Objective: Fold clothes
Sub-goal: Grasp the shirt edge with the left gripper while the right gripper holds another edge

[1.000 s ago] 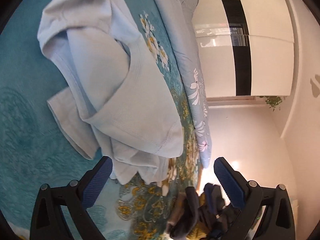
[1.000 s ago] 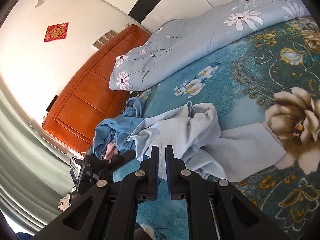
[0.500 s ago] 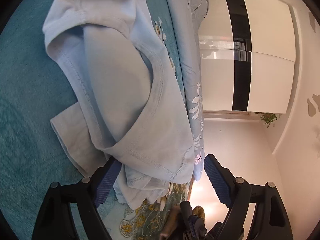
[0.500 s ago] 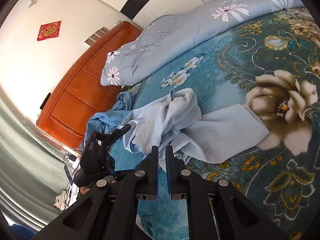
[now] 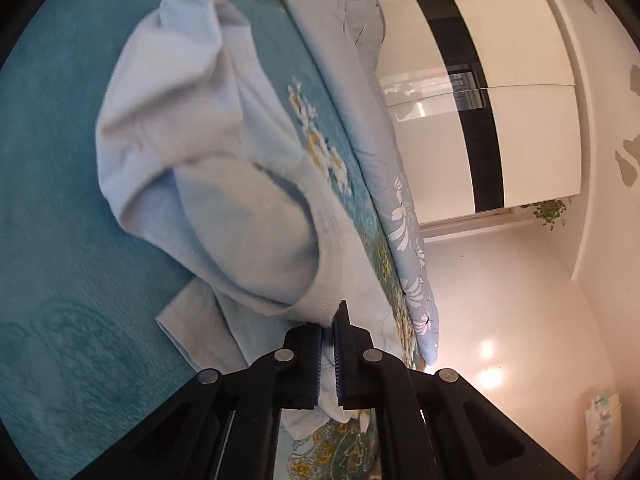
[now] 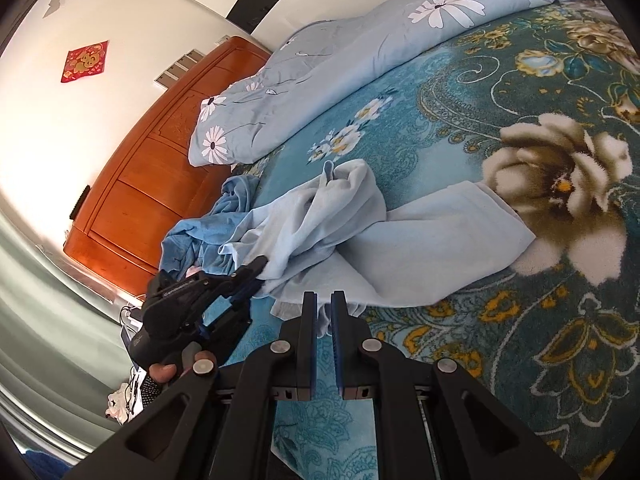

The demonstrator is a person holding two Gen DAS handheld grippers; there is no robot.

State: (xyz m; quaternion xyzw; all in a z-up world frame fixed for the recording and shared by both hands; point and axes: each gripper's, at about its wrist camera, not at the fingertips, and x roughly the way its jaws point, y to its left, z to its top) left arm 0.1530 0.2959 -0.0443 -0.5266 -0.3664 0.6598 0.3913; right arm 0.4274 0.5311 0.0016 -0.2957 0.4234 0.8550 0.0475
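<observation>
Two grippers work over a teal floral bedspread (image 6: 500,128) that fills most of both views. Along the upper edge of the right wrist view lies a pale blue flowered duvet (image 6: 360,48), with an orange wooden headboard (image 6: 152,168) at left. Centre frame, a crumpled light blue shirt (image 6: 400,248) rests on the bedspread, beside a darker blue garment (image 6: 208,236) at its left. The left gripper (image 5: 328,328), lower centre of its own view, is pinched onto the shirt's hem. The right gripper (image 6: 324,300) has its fingers pressed nearly together, a fold of the shirt's edge between them.
</observation>
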